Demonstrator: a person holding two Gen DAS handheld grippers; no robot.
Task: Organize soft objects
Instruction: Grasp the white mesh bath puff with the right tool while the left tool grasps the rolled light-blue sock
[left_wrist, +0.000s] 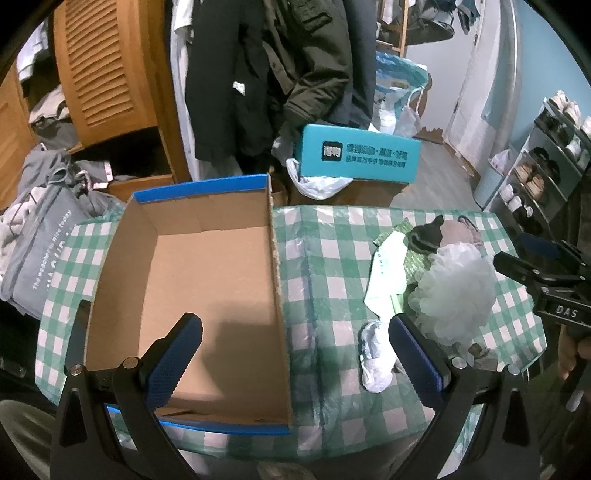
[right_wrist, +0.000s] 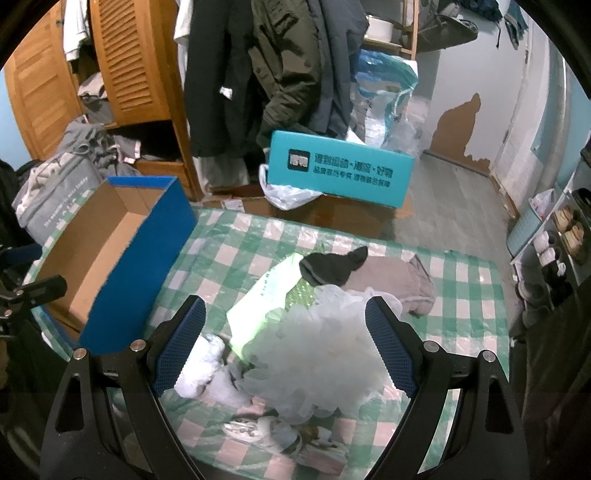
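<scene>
An open cardboard box (left_wrist: 207, 280) with blue edges, empty, sits on the left of the checked table (left_wrist: 332, 236); it also shows in the right wrist view (right_wrist: 110, 254). A pile of soft things lies to its right: a white mesh bath pouf (right_wrist: 325, 354), a black sock (right_wrist: 332, 267), a grey-pink cloth (right_wrist: 399, 280), a pale green packet (right_wrist: 266, 295) and a white sock (right_wrist: 207, 365). My left gripper (left_wrist: 295, 339) is open above the box's right wall. My right gripper (right_wrist: 284, 332) is open, with the pouf between its fingers. The pouf (left_wrist: 458, 291) and white sock (left_wrist: 373, 354) show in the left wrist view.
A teal box (right_wrist: 340, 173) stands beyond the table's far edge, with hanging coats (right_wrist: 258, 74) and a wooden wardrobe (right_wrist: 122, 62) behind. A grey bag (left_wrist: 40, 243) sits at the left. A shoe rack (left_wrist: 543, 166) stands at the right.
</scene>
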